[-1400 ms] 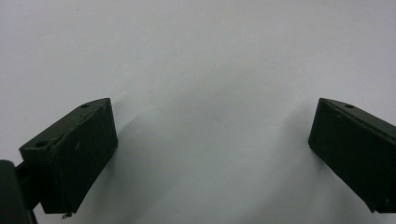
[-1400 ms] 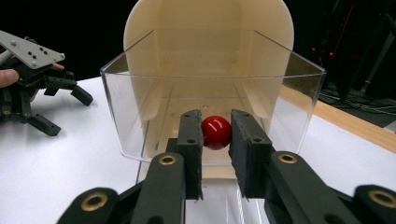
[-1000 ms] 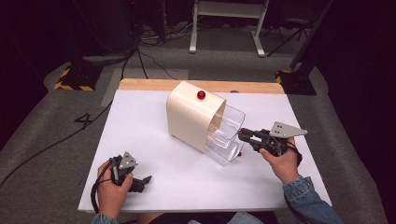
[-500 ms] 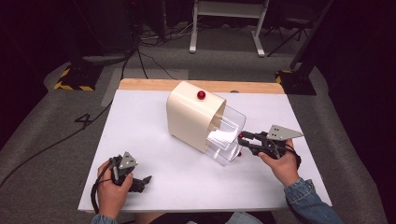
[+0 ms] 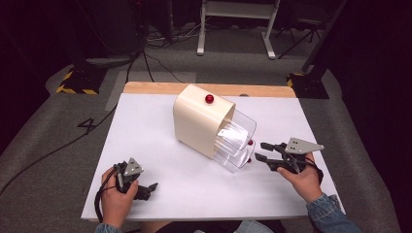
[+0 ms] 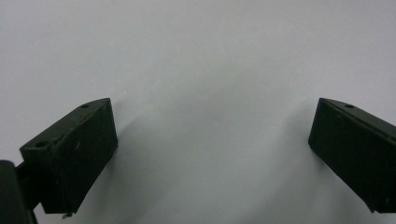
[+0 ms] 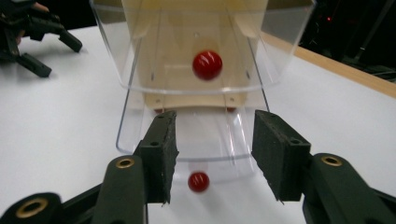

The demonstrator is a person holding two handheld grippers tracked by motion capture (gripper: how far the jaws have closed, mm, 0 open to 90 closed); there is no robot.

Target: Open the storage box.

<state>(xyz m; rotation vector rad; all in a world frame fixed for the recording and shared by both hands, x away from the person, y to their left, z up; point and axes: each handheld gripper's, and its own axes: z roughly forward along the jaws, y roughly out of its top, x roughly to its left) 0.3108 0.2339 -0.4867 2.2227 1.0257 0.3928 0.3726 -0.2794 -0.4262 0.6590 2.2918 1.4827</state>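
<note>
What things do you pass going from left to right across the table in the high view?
Left gripper → cream drawer box → clear drawers → right gripper.

Cream drawer box [image 5: 201,124] stands mid-table, clear drawers [image 5: 236,141] jutting toward right gripper [image 5: 261,151]; narrow gap between them. Bare white tabletop [image 5: 145,136] left of box, wide passage. Left gripper [image 5: 151,188] sits near front edge.
</note>
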